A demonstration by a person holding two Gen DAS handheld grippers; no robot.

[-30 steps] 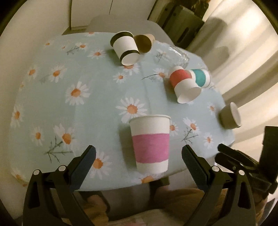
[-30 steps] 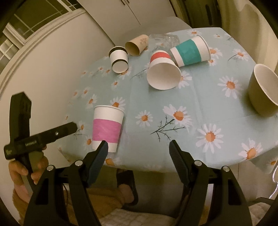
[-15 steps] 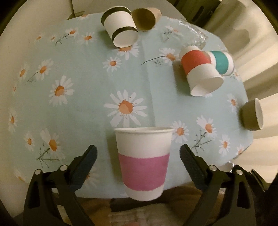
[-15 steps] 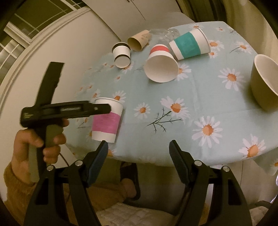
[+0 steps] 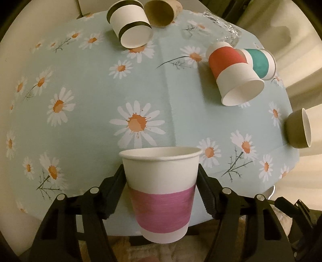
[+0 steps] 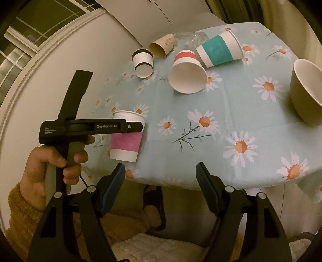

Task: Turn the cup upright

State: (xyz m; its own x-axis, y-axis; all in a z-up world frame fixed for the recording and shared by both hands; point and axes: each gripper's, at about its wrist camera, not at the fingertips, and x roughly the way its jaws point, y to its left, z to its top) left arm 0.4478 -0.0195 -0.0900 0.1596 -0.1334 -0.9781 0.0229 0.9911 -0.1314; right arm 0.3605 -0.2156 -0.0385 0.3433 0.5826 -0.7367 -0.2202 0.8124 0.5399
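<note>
A white paper cup with a pink band (image 5: pixel 161 191) stands upright near the table's front edge; it also shows in the right wrist view (image 6: pixel 126 139). My left gripper (image 5: pixel 161 181) has its two fingers against the cup's sides, shut on it. In the right wrist view the left gripper (image 6: pixel 138 126) reaches the cup from the left, held by a hand. My right gripper (image 6: pixel 161 177) is open and empty, below the table's front edge. A red-banded cup (image 5: pixel 233 74) lies on its side at the right.
On the daisy tablecloth (image 5: pixel 90 84) lie a teal-banded cup (image 5: pixel 260 62), a black-striped cup (image 5: pixel 130 26), a brown cup (image 5: pixel 161 12) and a clear plastic cup (image 5: pixel 223 26). An olive bowl (image 6: pixel 306 90) lies tipped at the right edge. A white wall is at the left.
My left gripper moved forward to the pink-banded cup and closed its fingers on the cup's sides. The right gripper stayed open and nearly still.
</note>
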